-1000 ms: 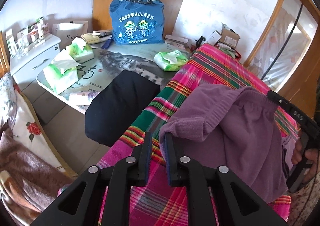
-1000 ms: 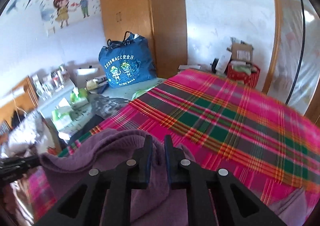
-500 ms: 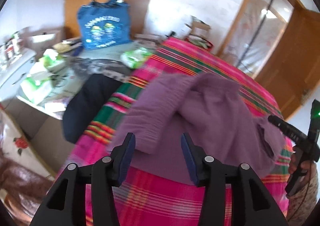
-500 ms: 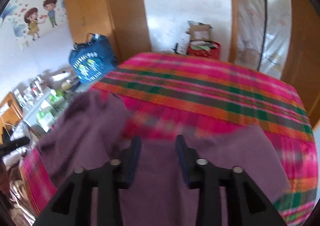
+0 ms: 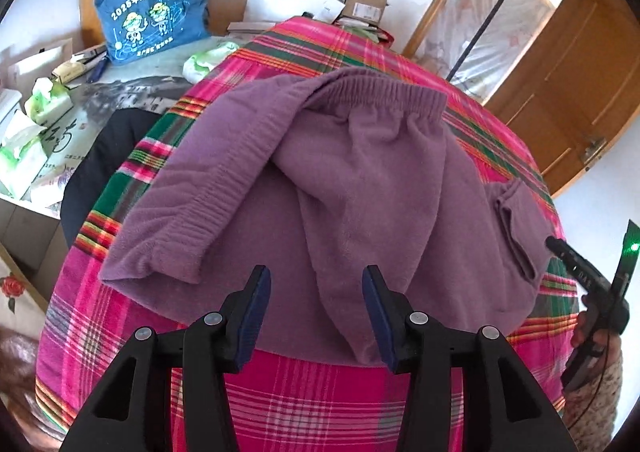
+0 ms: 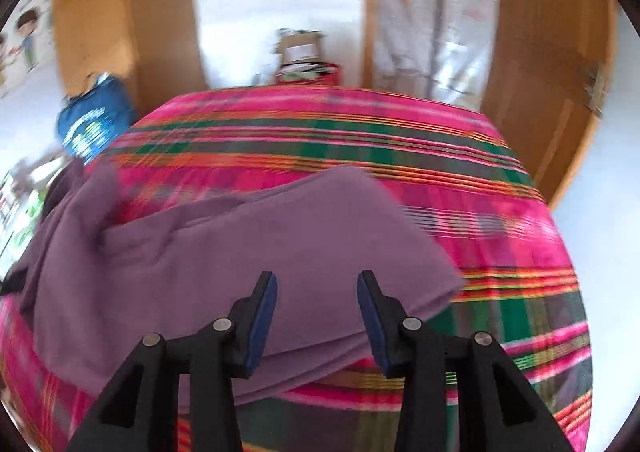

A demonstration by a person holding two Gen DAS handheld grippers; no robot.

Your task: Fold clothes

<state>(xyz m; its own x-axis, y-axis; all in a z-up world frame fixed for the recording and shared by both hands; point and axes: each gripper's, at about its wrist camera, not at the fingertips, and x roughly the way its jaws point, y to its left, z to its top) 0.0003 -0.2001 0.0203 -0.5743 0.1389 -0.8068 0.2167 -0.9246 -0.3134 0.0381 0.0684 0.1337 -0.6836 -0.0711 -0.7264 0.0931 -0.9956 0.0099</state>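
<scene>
the purple trousers lie folded over on the plaid bed. left tongs and right tongs both gape, holding nothing. the loose top layer may slide, since nothing pins it.

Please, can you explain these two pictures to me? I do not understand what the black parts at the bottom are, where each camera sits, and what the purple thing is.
There is no robot here: a person holds a hand tool with two jaws in each hand. Each tool carries a camera that looks along its jaws, so the black parts below are the left gripper and the right gripper. The purple garment lies on a pink checked cloth. Its gathered waistband is partly folded over. Both grippers have their jaws apart and hold nothing. At the edge of the left picture you see the person's other hand with its tool. Behind stands a blue bag.
</scene>
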